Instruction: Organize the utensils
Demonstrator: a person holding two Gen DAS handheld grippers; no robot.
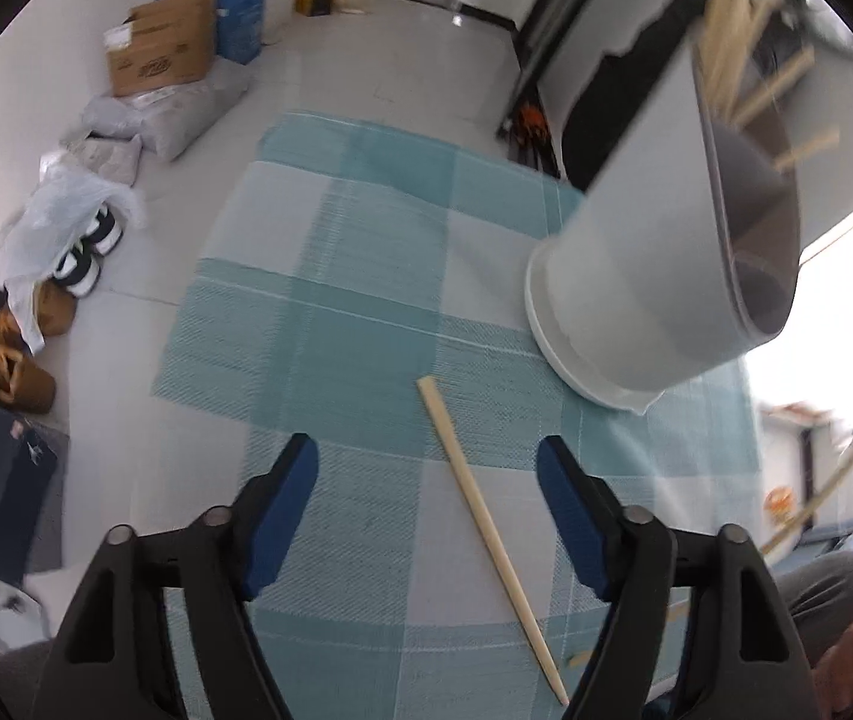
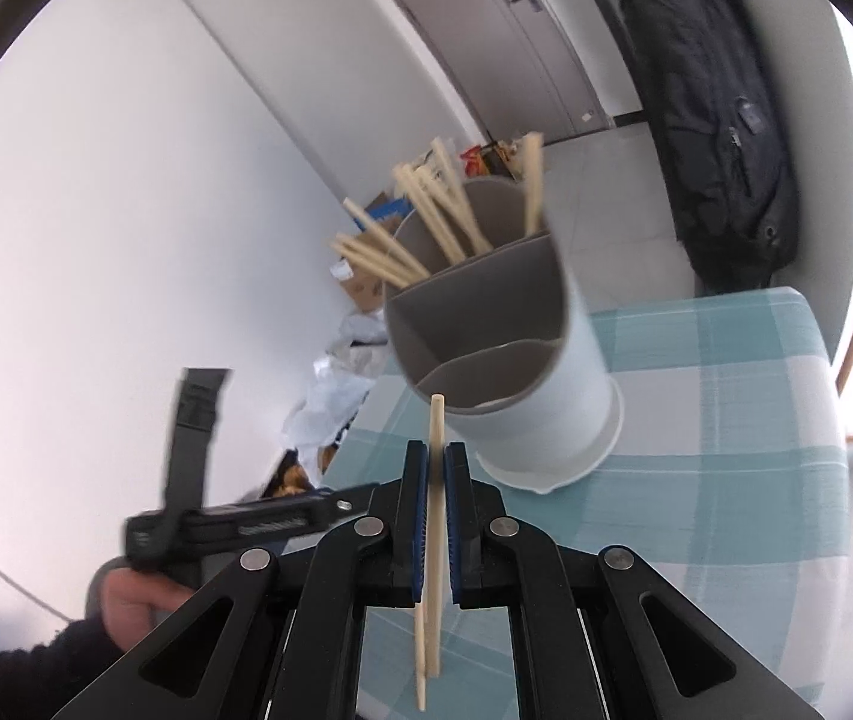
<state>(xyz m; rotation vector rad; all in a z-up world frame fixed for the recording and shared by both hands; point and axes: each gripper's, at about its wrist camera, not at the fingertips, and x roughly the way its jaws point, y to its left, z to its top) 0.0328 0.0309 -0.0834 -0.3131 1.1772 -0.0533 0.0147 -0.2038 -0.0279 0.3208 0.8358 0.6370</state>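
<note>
A grey divided utensil holder (image 2: 522, 372) stands on the teal checked tablecloth (image 2: 714, 396); several wooden chopsticks (image 2: 426, 222) stick out of its far compartments. It also shows in the left wrist view (image 1: 654, 252). My right gripper (image 2: 438, 462) is shut on a chopstick (image 2: 435, 516), held just in front of the holder's rim. My left gripper (image 1: 426, 474) is open and empty above the cloth, with a loose chopstick (image 1: 486, 534) lying between its fingers on the cloth (image 1: 336, 312).
Boxes (image 1: 162, 54), bags and shoes (image 1: 84, 252) lie on the floor to the left of the table. A black backpack (image 2: 720, 108) hangs at the back right. The left gripper's body (image 2: 234, 528) shows at lower left in the right wrist view.
</note>
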